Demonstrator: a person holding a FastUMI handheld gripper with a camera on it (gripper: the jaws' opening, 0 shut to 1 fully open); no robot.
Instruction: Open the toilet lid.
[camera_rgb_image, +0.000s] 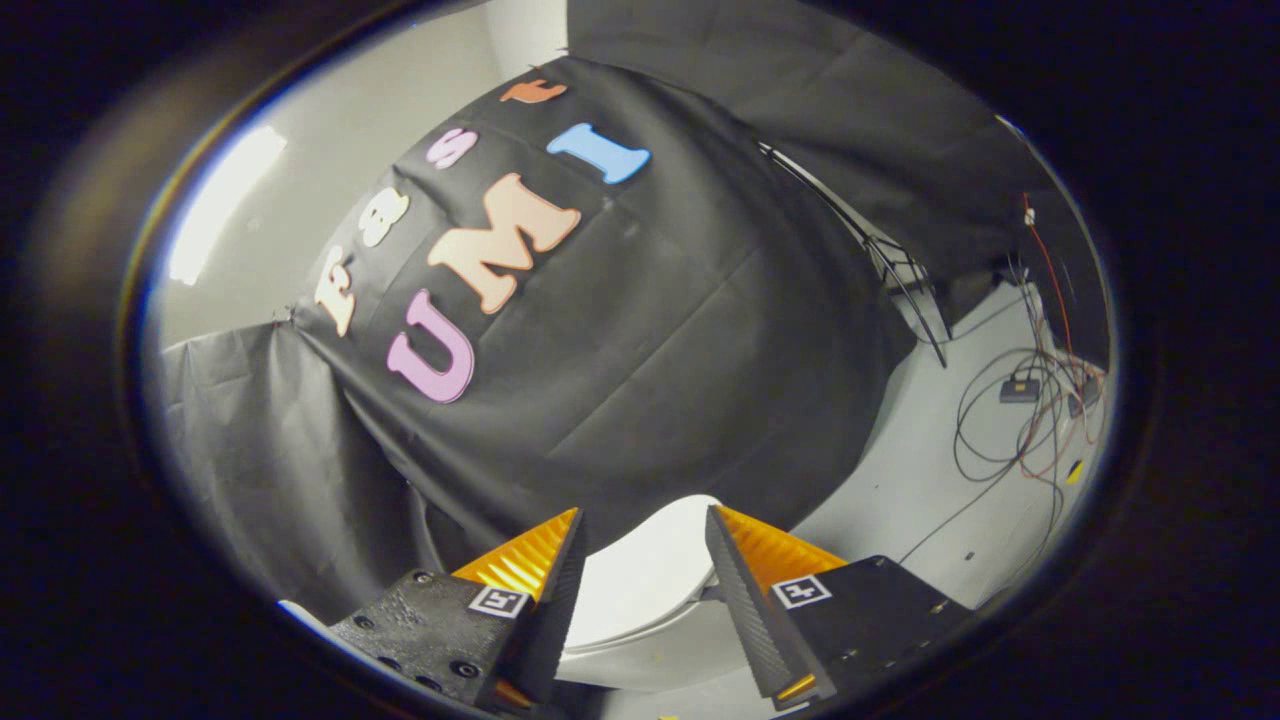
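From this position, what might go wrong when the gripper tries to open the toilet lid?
1. The gripper is open with nothing between its fingers, and the toilet lid lies beyond them, so shutting now would likely grasp only air.
2. The lid looks smooth and rounded, and its front edge is hidden behind the fingers, so the grip may slip off.
3. Loose cables lie on the floor beside the toilet, a possible snag or trip hazard.
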